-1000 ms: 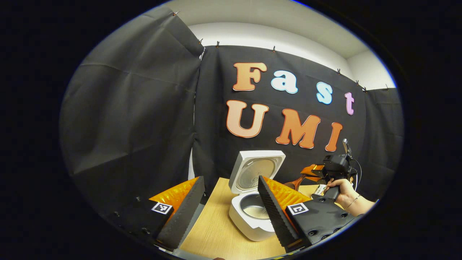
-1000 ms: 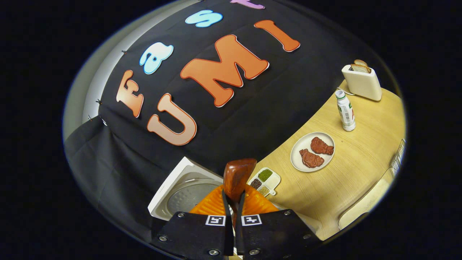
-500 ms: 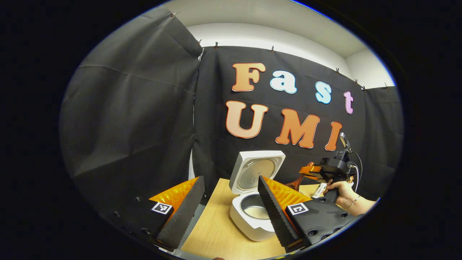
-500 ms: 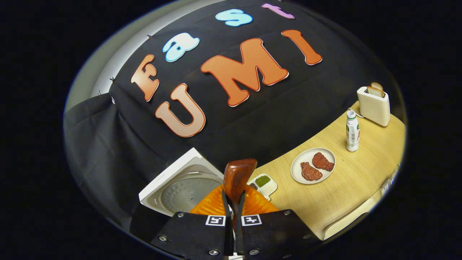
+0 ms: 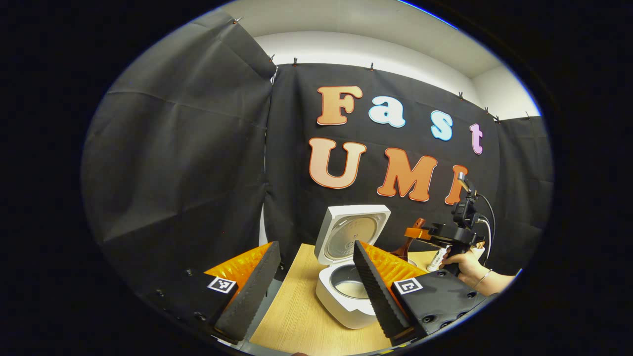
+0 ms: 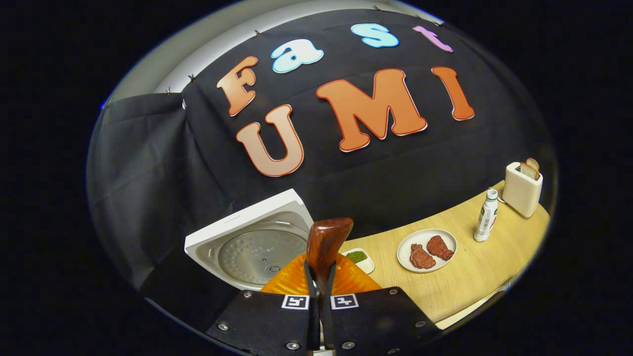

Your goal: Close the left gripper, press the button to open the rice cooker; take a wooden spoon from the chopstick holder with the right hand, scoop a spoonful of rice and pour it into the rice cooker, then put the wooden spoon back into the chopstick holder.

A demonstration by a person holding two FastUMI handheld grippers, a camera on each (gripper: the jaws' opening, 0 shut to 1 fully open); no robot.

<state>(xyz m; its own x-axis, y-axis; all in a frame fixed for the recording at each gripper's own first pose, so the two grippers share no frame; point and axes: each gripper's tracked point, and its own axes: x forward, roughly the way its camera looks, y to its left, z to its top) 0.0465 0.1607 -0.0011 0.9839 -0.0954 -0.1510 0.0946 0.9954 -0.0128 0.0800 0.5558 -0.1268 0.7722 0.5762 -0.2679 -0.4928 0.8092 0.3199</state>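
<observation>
Left gripper view: rice cooker [image 5: 346, 291] open, inner pot holding rice [image 5: 350, 291].

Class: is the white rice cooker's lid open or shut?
Open: the white rice cooker's lid stands raised behind its exposed inner pot.

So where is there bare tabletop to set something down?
Bare table lies in front of the steak plate and bottle, and left of the open rice cooker. It is crowded between the cooker lid and condiment tray.
</observation>
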